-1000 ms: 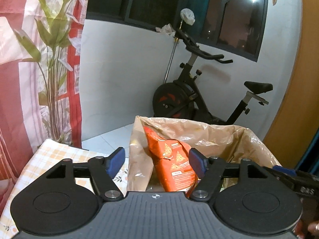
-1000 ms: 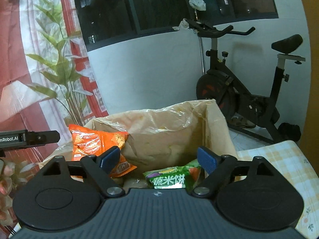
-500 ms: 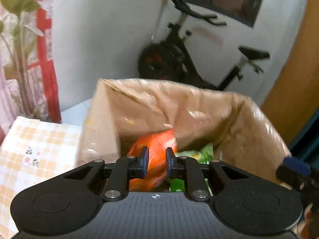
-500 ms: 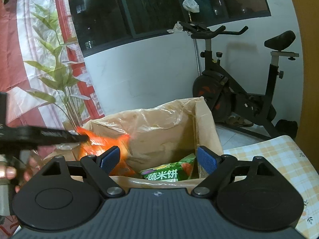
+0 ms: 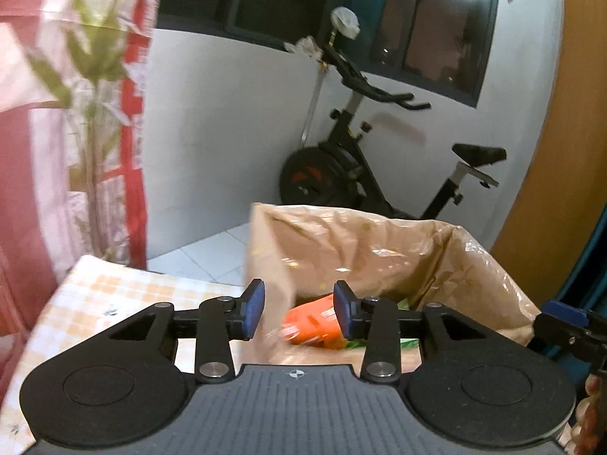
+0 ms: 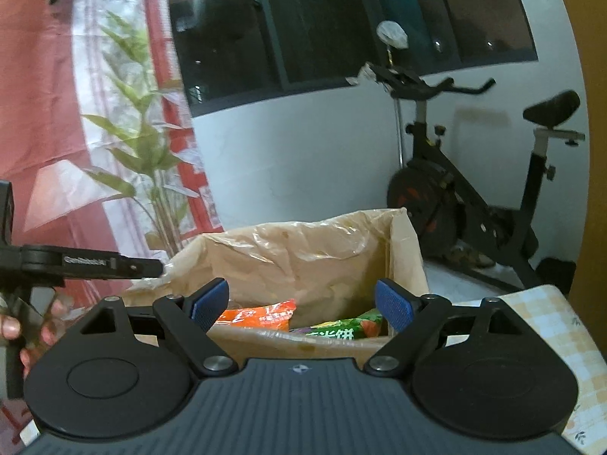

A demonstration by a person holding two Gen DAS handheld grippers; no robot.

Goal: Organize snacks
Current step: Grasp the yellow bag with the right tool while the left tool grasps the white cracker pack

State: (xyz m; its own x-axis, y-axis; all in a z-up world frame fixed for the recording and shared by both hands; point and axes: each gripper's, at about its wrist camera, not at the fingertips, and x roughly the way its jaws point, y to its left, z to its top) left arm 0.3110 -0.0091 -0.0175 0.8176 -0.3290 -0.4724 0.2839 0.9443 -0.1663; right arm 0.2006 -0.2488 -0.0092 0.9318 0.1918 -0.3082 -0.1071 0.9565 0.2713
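Left gripper (image 5: 299,309): jaws opening, we see nothing between them | right gripper (image 6: 301,305): wide, empty | orange snack bag (image 6: 258,314) and green snack bag (image 6: 341,328) lie in lined box (image 6: 303,254), lower parts hidden by near wall | left view blurred.

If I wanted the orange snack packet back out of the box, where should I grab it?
Probably its upper edge, from above: the orange snack packet lies flat and low inside the lined box, whose walls block any side approach.
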